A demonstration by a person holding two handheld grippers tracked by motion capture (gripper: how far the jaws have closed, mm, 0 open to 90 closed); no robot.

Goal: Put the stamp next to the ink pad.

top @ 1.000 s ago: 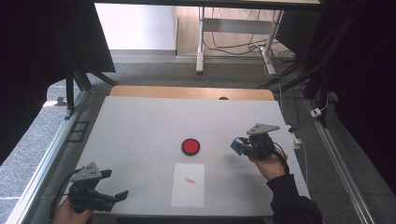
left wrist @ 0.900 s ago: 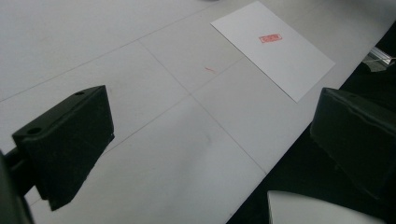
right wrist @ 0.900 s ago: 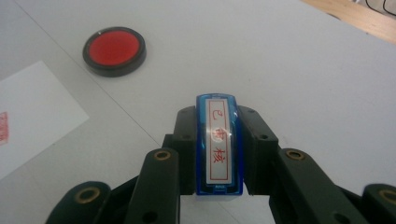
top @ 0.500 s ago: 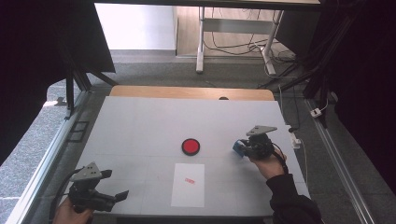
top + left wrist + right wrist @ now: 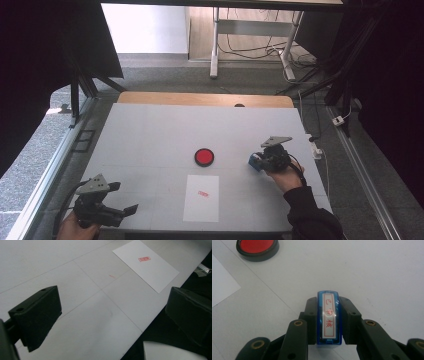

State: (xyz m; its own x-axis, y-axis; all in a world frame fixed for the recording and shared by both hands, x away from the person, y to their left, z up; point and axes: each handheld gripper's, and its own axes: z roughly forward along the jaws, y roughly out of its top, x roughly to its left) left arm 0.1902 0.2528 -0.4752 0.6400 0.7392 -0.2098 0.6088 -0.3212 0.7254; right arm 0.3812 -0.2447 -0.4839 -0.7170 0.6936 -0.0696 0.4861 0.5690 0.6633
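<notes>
- Blue plastic marks the stamp [image 5: 329,319], which sits clamped between the two black jaws of the right gripper [image 5: 328,322]; its white label with red characters faces the camera in the right gripper view.
- Right gripper [image 5: 260,161] state: clenched on the stamp [image 5: 254,162], one jaw on each long side of the body.
- Stamp location: held at the right side of the table [image 5: 150,130], to the right of the red ink pad [image 5: 204,156] and apart from it. Whether the stamp base touches the table surface cannot be told.
- Left gripper [image 5: 125,210] state: released, jaws spread wide with nothing between them. It waits at the near left corner of the table; in the left gripper view its jaws frame bare table [image 5: 82,322].
- White paper sheet [image 5: 201,198] lies near the front edge, just in front of the ink pad. One small red imprint [image 5: 202,193] already stands on its upper half, also seen in the left gripper view [image 5: 144,259].
- Step in hand, as a judgement: the stamp is gripped and carried, with an imprint already on the sheet; it is either due for re-inking or due to be set down.
- Next move, if re-inking: bring the stamp over the ink pad [image 5: 257,247], keep it upright, press straight down onto the red face.
- Requirement: keep the clamp firm so the smooth body does not slip or twist between the jaws.
- Requirement: the left gripper may steady the sheet [image 5: 145,265] before any further press.
</notes>
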